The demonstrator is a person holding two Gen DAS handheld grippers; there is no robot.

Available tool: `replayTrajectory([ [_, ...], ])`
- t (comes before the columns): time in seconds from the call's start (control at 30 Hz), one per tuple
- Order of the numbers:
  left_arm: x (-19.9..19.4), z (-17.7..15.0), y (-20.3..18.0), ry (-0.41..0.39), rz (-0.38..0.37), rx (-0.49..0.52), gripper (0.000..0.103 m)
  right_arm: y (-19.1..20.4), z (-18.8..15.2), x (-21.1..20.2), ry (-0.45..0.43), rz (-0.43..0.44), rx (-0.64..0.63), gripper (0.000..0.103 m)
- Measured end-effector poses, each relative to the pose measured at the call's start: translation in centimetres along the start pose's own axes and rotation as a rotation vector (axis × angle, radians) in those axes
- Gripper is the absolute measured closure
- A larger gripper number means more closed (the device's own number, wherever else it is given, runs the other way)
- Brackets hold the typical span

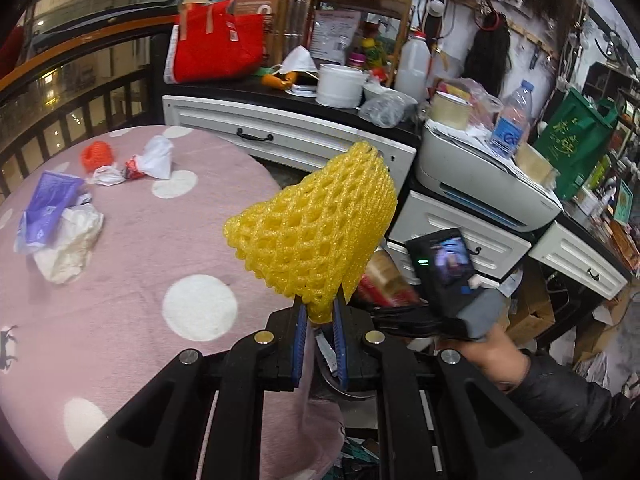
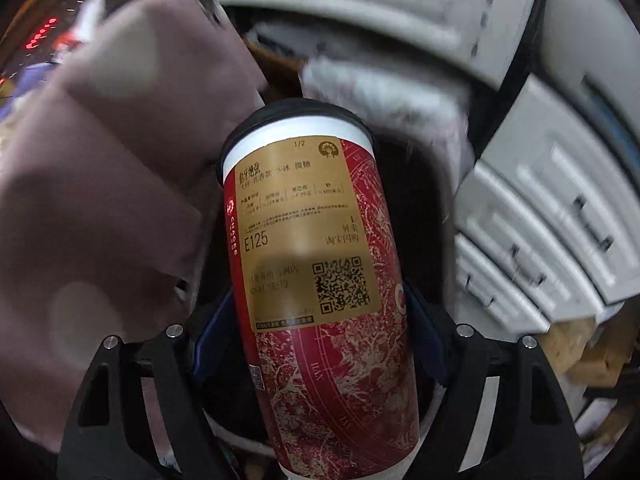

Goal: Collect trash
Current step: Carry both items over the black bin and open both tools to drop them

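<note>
My left gripper (image 1: 320, 314) is shut on a yellow foam fruit net (image 1: 316, 232), held up past the right edge of the pink dotted table (image 1: 132, 280). On the table lie a red foam net (image 1: 97, 155), a crumpled white and red wrapper (image 1: 150, 160), a purple packet (image 1: 50, 208) and a crumpled white bag (image 1: 70, 244). My right gripper (image 2: 316, 312) is shut on a tall red and gold paper cup (image 2: 316, 280) with a black lid, tilted over a dark opening (image 2: 416, 184). The right gripper also shows in the left wrist view (image 1: 432, 316), below and to the right.
White drawer units (image 1: 288, 136) with a cluttered top stand behind the table, with a printer (image 1: 480, 176), a water bottle (image 1: 514, 120) and a red bag (image 1: 218, 46). A dark railing (image 1: 72, 108) runs at the left. Cardboard boxes (image 1: 536, 308) sit on the floor.
</note>
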State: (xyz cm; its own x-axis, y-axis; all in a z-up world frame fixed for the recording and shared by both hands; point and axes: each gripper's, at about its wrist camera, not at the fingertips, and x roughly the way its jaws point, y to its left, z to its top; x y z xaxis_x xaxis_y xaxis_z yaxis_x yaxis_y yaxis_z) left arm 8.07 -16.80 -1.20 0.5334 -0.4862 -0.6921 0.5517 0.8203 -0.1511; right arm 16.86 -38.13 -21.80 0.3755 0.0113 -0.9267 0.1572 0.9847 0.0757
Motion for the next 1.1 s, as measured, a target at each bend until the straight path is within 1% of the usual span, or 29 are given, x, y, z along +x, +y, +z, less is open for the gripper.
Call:
replayTrajectory([
  [0.2, 0.9, -0.2, -1.3, 0.018, -0.004, 0.031, 0.091, -0.2, 1.0, 6.5, 0.159, -0.01, 0.077, 0.025],
  [0.27, 1.2, -0.4, -1.6, 0.027, -0.006, 0.036, 0.091, 0.2, 1.1, 8.5, 0.221, -0.015, 0.078, 0.025],
  [0.4, 1.9, -0.7, -2.0, 0.051, -0.023, 0.039, 0.091, 0.3, 0.9, 11.0, 0.294, -0.002, 0.103, 0.024],
  [0.47, 2.2, -0.7, -2.3, 0.059, -0.026, 0.045, 0.091, 0.0, 0.7, 11.6, 0.306, 0.005, 0.121, 0.024],
  [0.5, 2.3, -0.8, -2.4, 0.064, -0.029, 0.05, 0.091, -0.2, 0.7, 11.4, 0.295, 0.002, 0.124, 0.02],
  [0.57, 2.7, -1.0, -2.7, 0.072, -0.032, 0.056, 0.091, -0.5, 0.6, 10.3, 0.258, 0.003, 0.131, 0.017],
  [0.63, 3.2, -1.1, -2.9, 0.086, -0.041, 0.059, 0.091, -0.9, 0.4, 9.0, 0.223, 0.024, 0.128, 0.017],
  [0.77, 4.5, -1.5, -3.6, 0.117, -0.06, 0.075, 0.091, -2.1, -0.3, 4.8, 0.128, 0.046, 0.129, 0.017],
  [0.8, 4.9, -1.6, -3.9, 0.128, -0.064, 0.079, 0.091, -2.6, -0.6, 3.2, 0.089, 0.043, 0.134, 0.017],
  [0.83, 5.4, -1.6, -4.1, 0.139, -0.066, 0.081, 0.091, -2.9, -0.7, 2.0, 0.057, 0.026, 0.135, 0.017],
  [0.87, 5.8, -1.8, -4.3, 0.15, -0.069, 0.083, 0.091, -3.4, -1.0, 0.5, 0.017, -0.011, 0.131, 0.017],
  [0.93, 6.9, -2.1, -4.8, 0.18, -0.083, 0.09, 0.091, -4.2, -1.6, -2.1, -0.063, -0.102, 0.115, 0.017],
  [1.0, 8.2, -2.5, -5.6, 0.21, -0.09, 0.102, 0.091, -5.4, -2.5, -4.7, -0.135, -0.171, 0.107, 0.013],
  [1.07, 9.6, -3.0, -6.3, 0.243, -0.091, 0.119, 0.091, -6.8, -3.9, -6.6, -0.194, -0.235, 0.129, 0.011],
  [1.1, 10.4, -3.3, -6.7, 0.258, -0.086, 0.129, 0.091, -7.6, -4.2, -7.1, -0.209, -0.256, 0.14, 0.011],
])
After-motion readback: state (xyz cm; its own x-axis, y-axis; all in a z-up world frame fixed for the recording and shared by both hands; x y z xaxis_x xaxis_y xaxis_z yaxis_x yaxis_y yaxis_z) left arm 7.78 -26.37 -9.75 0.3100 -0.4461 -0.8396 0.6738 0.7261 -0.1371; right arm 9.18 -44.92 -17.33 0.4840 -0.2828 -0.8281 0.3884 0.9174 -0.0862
